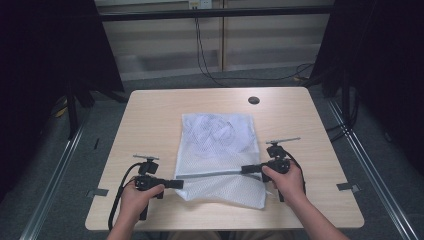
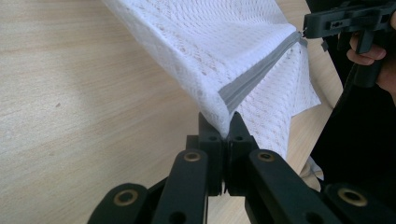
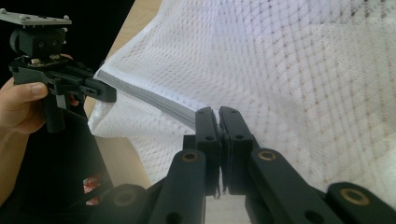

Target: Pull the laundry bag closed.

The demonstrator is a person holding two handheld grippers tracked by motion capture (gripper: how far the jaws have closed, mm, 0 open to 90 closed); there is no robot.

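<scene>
Now your left gripper [image 1: 172, 184] pinches left end of grey zip [image 1: 210, 174] on mesh bag [image 1: 220, 145]. Your right gripper [image 1: 248, 169] pinches zip's other end. Zip pulled tight between them, lifted. Bag lies mid table [image 1: 150, 120], clothes inside.
</scene>
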